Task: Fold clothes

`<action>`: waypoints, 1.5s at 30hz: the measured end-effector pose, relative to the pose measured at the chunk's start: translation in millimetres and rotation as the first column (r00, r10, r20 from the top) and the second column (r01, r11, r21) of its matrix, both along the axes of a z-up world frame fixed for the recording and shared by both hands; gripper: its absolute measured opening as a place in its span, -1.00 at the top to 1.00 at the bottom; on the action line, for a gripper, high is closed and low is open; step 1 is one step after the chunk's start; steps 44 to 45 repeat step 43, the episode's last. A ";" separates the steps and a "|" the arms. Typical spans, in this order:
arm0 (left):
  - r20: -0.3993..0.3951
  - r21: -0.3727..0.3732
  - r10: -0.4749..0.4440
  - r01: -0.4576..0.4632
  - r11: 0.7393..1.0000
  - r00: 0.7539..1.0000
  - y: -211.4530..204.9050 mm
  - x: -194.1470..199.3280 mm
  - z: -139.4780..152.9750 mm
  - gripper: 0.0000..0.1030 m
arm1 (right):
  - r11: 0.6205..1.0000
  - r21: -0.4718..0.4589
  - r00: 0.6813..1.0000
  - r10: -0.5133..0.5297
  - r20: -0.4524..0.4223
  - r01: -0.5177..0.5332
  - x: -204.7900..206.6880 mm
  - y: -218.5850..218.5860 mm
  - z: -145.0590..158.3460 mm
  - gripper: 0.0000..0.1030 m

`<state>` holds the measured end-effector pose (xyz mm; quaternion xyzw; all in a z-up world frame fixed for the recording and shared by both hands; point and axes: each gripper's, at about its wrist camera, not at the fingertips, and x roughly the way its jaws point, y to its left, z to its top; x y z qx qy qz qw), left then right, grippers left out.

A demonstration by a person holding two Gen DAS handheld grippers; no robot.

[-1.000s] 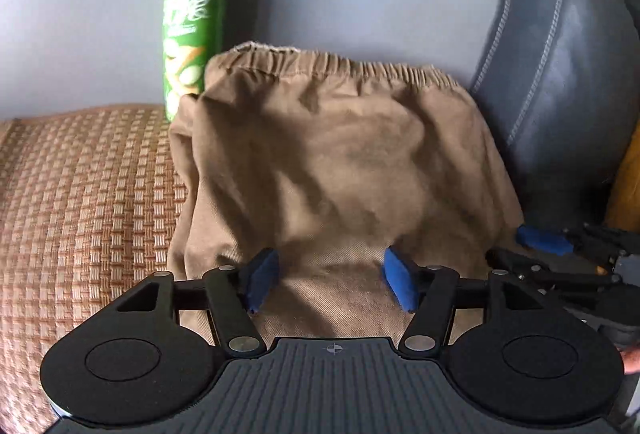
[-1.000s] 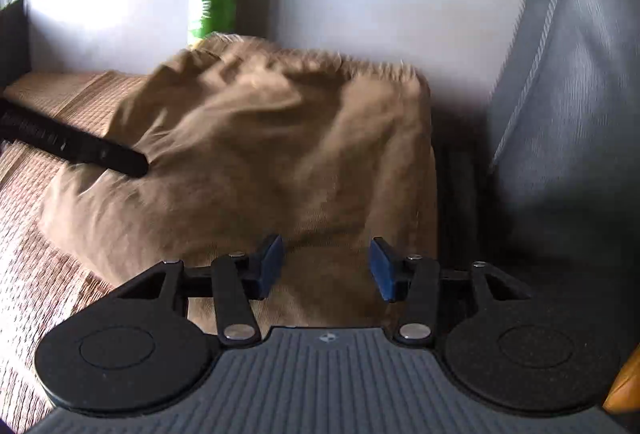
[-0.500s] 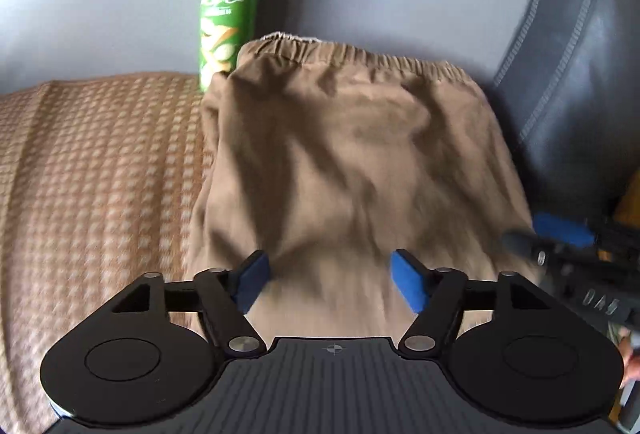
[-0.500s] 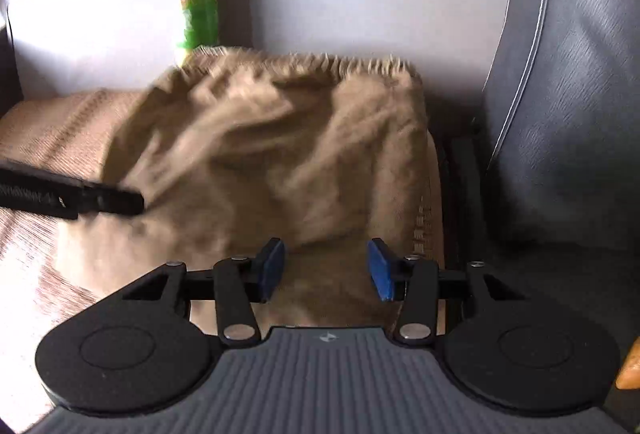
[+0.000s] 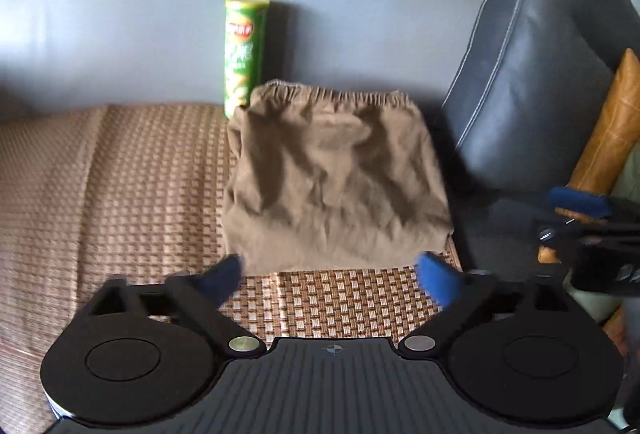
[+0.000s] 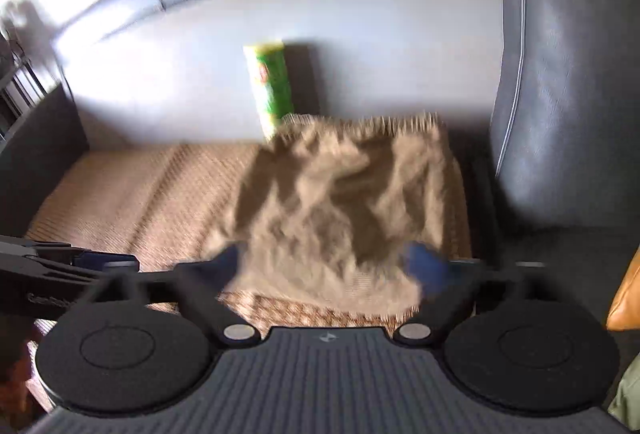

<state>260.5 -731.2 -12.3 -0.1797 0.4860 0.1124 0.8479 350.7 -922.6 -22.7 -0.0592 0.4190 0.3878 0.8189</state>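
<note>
Folded tan shorts [image 5: 336, 178] lie on the woven mat, elastic waistband toward the sofa back; the right wrist view shows the same shorts [image 6: 340, 202], blurred. My left gripper [image 5: 330, 276] is open and empty, hovering above the mat just short of the shorts' near edge. My right gripper [image 6: 330, 268] is open too, with nothing between its blue pads, held over the near edge of the shorts. The right gripper's fingers [image 5: 580, 202] show at the right of the left wrist view; the left gripper's fingers [image 6: 80, 262] enter the right wrist view from the left.
A green chip can [image 5: 244, 54] stands against the grey sofa back, just behind the shorts' left corner. A dark grey cushion [image 5: 532, 82] rises to the right, with a tan leather cushion [image 5: 604, 138] beyond it. The brown woven mat [image 5: 120, 186] stretches left.
Both grippers have pulled back and up from the shorts and opened wider. The shorts stay folded on the mat and now look smaller and farther away.
</note>
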 end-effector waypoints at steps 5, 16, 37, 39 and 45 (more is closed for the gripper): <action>0.024 -0.084 0.103 -0.100 0.991 0.994 6.6 -4.0 14.0 -1.00 | 0.999 -0.011 0.998 -0.031 0.051 0.032 -5.2 -13.0 40.4 -1.00; 0.039 0.027 0.062 -0.063 0.998 0.997 -10.7 -8.7 43.2 -1.00 | 0.999 -0.038 0.996 -0.031 0.081 0.034 -20.5 -26.9 59.3 -1.00; 0.008 0.081 0.016 -0.017 0.997 1.000 -29.1 -8.0 40.3 -1.00 | 0.994 -0.099 0.999 -0.042 0.034 0.045 -22.8 -28.6 39.8 -1.00; 0.005 0.080 0.017 -0.018 0.997 1.000 -28.4 -8.1 39.4 -1.00 | 0.994 -0.100 0.999 -0.041 0.032 0.044 -21.7 -27.9 39.4 -1.00; -0.004 0.082 -0.001 0.001 0.997 1.000 -27.4 -6.4 38.9 -1.00 | 0.994 -0.101 0.999 -0.039 0.032 0.042 -21.3 -26.8 39.4 -1.00</action>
